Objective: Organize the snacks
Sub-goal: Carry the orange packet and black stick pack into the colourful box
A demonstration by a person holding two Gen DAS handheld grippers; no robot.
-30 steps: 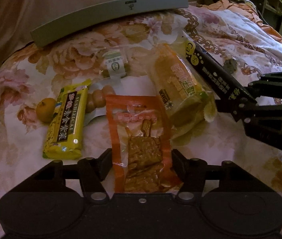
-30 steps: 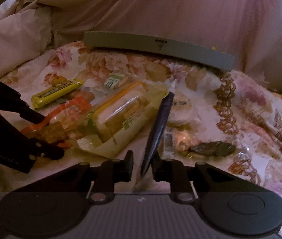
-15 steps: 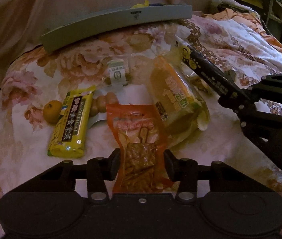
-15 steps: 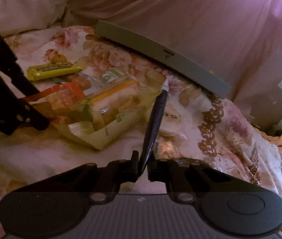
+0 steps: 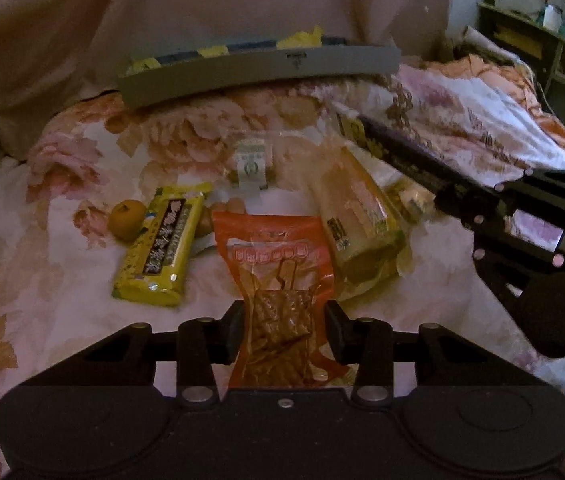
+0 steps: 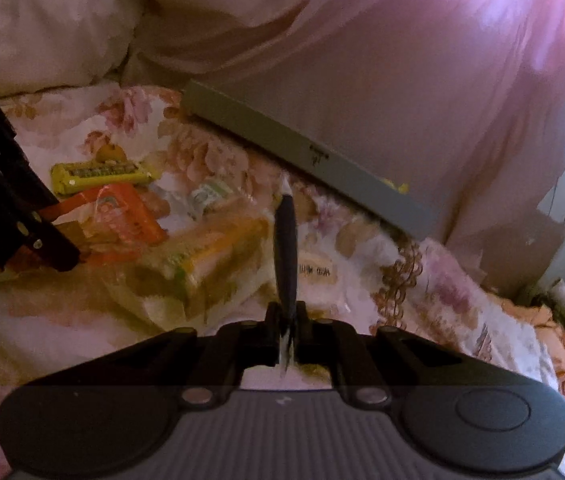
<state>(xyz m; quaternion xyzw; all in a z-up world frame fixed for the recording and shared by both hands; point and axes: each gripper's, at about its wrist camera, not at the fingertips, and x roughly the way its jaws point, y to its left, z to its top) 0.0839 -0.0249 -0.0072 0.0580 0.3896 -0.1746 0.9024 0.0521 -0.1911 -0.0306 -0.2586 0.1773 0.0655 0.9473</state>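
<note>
My left gripper (image 5: 283,326) is shut on the near end of an orange snack pouch (image 5: 278,264), which also shows in the right wrist view (image 6: 122,216). My right gripper (image 6: 286,330) is shut on a flat dark packet (image 6: 285,248), held edge-on above the bed; it also shows in the left wrist view (image 5: 402,156). A grey box (image 5: 258,68) lies at the back, with yellow and blue packets showing over its rim. On the floral sheet lie a yellow bar (image 5: 160,244), a bread pack (image 5: 358,216), a small green-label pack (image 5: 252,162) and a small orange fruit (image 5: 126,218).
The bed's floral sheet (image 5: 62,280) carries everything. A pink-beige quilt (image 6: 362,60) rises behind the grey box. A round white-label pack (image 6: 318,272) lies under the dark packet. Dark shelves (image 5: 538,52) stand at the far right.
My left gripper closed on the orange pouch and lifted back a little. My right gripper raised the dark packet and swung it upright, away from the bread pack.
</note>
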